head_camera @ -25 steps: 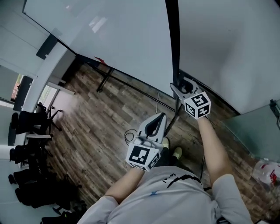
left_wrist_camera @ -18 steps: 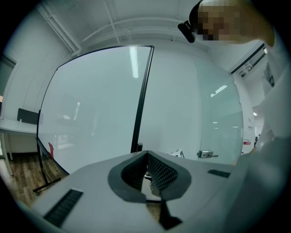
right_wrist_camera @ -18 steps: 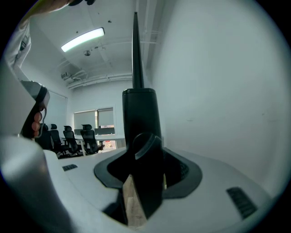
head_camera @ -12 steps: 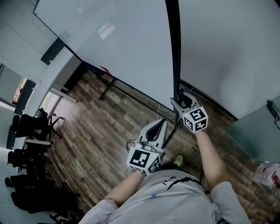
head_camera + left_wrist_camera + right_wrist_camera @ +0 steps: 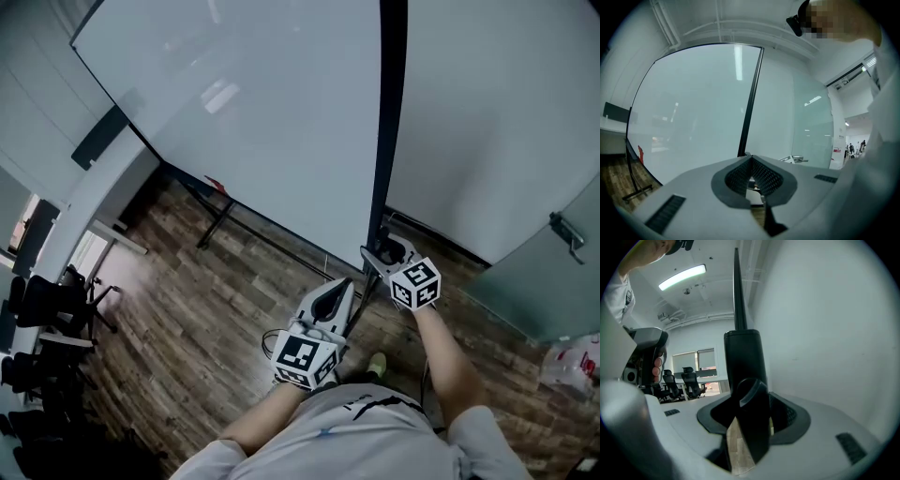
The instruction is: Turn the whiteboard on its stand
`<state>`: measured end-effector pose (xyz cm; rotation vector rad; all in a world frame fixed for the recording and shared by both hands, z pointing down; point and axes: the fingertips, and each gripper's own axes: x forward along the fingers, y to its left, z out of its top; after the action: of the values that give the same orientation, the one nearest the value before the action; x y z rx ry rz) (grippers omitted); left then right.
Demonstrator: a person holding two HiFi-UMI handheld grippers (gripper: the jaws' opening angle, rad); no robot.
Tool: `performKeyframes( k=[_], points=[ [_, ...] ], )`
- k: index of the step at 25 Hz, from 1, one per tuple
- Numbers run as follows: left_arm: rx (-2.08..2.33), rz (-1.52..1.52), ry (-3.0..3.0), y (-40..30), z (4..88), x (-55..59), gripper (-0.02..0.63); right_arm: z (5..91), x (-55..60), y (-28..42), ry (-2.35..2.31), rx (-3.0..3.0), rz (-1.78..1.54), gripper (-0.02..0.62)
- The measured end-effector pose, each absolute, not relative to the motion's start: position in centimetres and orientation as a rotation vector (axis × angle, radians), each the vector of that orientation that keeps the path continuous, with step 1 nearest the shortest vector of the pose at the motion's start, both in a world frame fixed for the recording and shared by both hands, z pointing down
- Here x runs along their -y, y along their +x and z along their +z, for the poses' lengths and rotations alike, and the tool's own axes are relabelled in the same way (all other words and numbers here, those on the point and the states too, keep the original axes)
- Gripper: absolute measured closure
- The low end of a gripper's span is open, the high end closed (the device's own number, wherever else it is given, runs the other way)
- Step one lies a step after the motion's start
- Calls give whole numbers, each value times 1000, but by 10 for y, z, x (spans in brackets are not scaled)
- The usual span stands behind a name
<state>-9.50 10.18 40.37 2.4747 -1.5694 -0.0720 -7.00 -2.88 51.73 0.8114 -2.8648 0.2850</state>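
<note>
Gripping the black upright post [image 5: 387,112] at the side edge of the large white rectangular whiteboard [image 5: 262,122], the right gripper [image 5: 382,251] sits low on that post, close above the floor. In the right gripper view its jaws stand wide, one on each side of the dark post [image 5: 743,352], which fills the gap between them, so the right gripper [image 5: 747,394] is clamped on it. The left gripper [image 5: 330,298] hangs just beside and below the right one, nearer the person's body and apart from the board. In the left gripper view its jaws meet at their tips with nothing between them [image 5: 750,159]. The whiteboard stands upright on a thin black metal stand leg [image 5: 211,217] over the brown wood-plank floor [image 5: 206,309], its face tilted away to the left of the post. A small red object [image 5: 215,184] lies at the board's lower edge. Black office chairs [image 5: 42,309] stand well apart at the far left, and a frosted glass door with a metal handle [image 5: 562,228] is at the right.
</note>
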Motion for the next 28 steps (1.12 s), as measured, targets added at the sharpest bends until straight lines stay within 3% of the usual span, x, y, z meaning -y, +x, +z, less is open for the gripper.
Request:
performKeyframes(
  k=[15,22,28],
  points=[
    [1448,-29,2488,-82,417,-106,594,485,-23,-3,1103,2735,357,398],
    [1396,-63,2524,-79,395,-109,594,426,-61,-13,1118,2804,325,544],
    [1427,-83,2539,-77,377,-109,594,396,-73,-18,1113,2881,325,577]
  ],
)
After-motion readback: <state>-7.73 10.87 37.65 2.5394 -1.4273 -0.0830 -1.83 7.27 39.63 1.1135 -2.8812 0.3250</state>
